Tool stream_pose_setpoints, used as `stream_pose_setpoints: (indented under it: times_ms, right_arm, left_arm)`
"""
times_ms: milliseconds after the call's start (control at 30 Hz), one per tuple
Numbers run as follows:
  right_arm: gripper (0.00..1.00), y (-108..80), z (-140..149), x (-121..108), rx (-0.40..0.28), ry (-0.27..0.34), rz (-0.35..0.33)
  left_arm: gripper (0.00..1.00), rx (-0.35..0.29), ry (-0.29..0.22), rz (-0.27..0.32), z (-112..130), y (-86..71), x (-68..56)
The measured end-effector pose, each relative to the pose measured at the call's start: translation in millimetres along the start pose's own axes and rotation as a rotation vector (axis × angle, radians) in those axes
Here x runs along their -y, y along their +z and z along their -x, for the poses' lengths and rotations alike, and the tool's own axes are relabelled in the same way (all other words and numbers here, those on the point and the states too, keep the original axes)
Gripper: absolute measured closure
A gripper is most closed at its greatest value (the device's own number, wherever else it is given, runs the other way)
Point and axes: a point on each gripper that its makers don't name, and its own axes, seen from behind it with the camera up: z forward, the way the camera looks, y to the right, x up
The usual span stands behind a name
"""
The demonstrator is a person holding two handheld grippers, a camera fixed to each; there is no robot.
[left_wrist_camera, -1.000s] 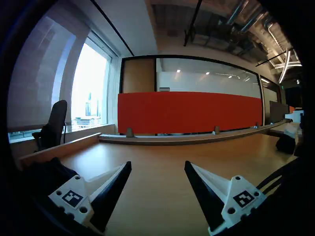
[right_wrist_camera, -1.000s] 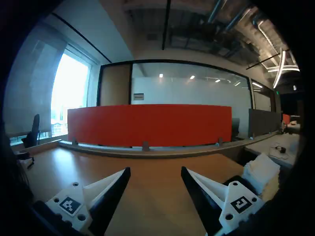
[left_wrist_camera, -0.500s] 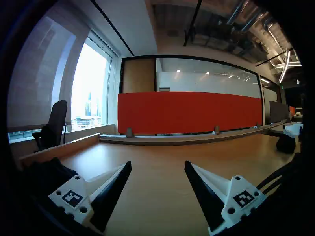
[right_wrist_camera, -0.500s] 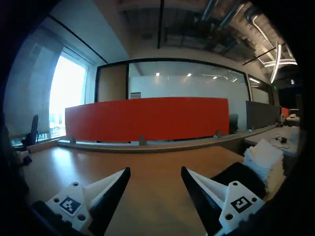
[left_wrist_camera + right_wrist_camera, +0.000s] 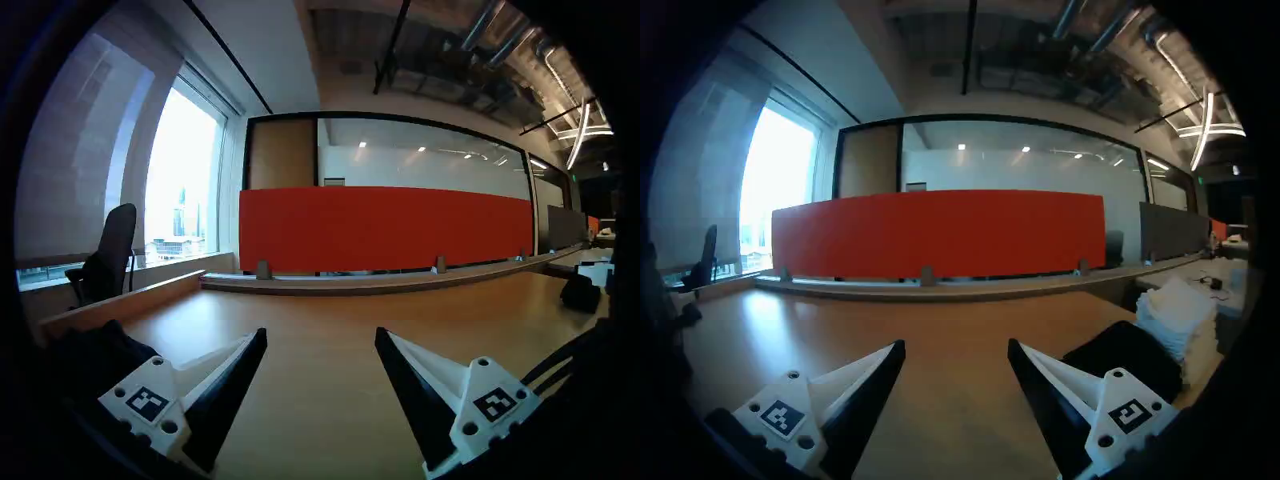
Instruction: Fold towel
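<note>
The left gripper [image 5: 320, 332] and right gripper [image 5: 956, 344] hover over the wooden desk [image 5: 960, 316], fingers apart. The right gripper view has stacked white towels [image 5: 1182, 318] at three o'clock.

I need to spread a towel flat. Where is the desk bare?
The desk is bare from the right gripper up to the red divider. Crowded at its right: white towel stack beside a black item.

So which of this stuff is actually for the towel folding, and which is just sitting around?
For the job: stack of white towels, left gripper, right gripper, both open and empty.
Just lying about: wooden desk, red divider, office chair, black item beside the towels.
</note>
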Motion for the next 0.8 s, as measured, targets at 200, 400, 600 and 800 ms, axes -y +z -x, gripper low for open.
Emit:
stream_pose_setpoints:
  times_ms: [200,400,600,800]
  right_arm:
    - [0.01,-1.1,1.7,1.3,-0.001,-0.001,0.002]
    - [0.01,-2.8,3.1,2.9,-0.008,-0.014,0.007]
    - [0.01,-3.8,0.7,8.8,-0.014,-0.029,0.004]
    - [0.01,-6.7,-4.0,9.7,-0.034,-0.027,0.004]
  left_arm:
    - [0.0,0.0,0.0,0.0,0.0,0.0,0.0]
    - [0.0,0.0,0.0,0.0,0.0,0.1,-0.2]
    - [0.0,0.0,0.0,0.0,0.7,0.2,-0.2]
    - [0.0,0.0,0.0,0.0,0.7,-0.1,-0.1]
